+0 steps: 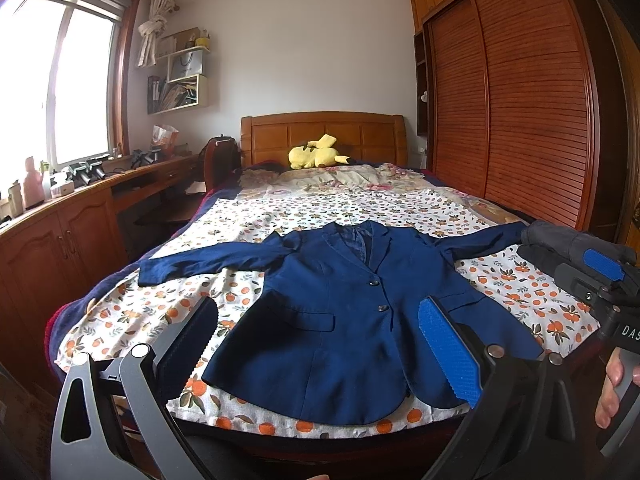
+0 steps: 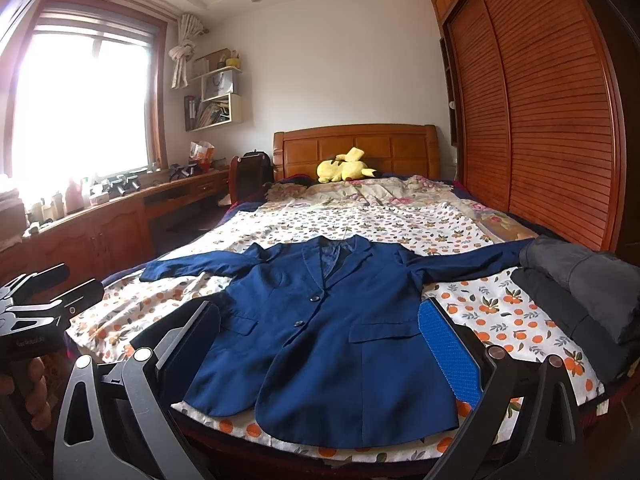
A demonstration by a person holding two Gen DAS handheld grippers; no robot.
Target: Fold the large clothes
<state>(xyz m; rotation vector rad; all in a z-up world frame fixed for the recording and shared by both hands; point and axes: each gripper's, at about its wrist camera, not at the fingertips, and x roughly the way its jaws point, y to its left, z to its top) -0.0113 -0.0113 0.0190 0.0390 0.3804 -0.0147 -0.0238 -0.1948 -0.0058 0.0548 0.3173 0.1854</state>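
A navy blue blazer [image 1: 340, 312] lies flat and face up on the bed, buttoned, sleeves spread to both sides, hem toward me. It also shows in the right wrist view [image 2: 332, 328]. My left gripper [image 1: 320, 344] is open and empty, held above the blazer's hem near the foot of the bed. My right gripper [image 2: 324, 344] is open and empty too, above the hem a little to the right. The right gripper also shows at the right edge of the left wrist view [image 1: 600, 276]. The left gripper shows at the left edge of the right wrist view [image 2: 44, 304].
The bed has an orange-print sheet [image 1: 132, 312]. A folded dark grey garment [image 2: 580, 292] lies on the bed's right side, over the blazer's right sleeve end. A yellow plush toy [image 1: 316, 154] sits by the headboard. A wooden desk [image 1: 80, 216] stands left, a wardrobe [image 1: 512, 112] right.
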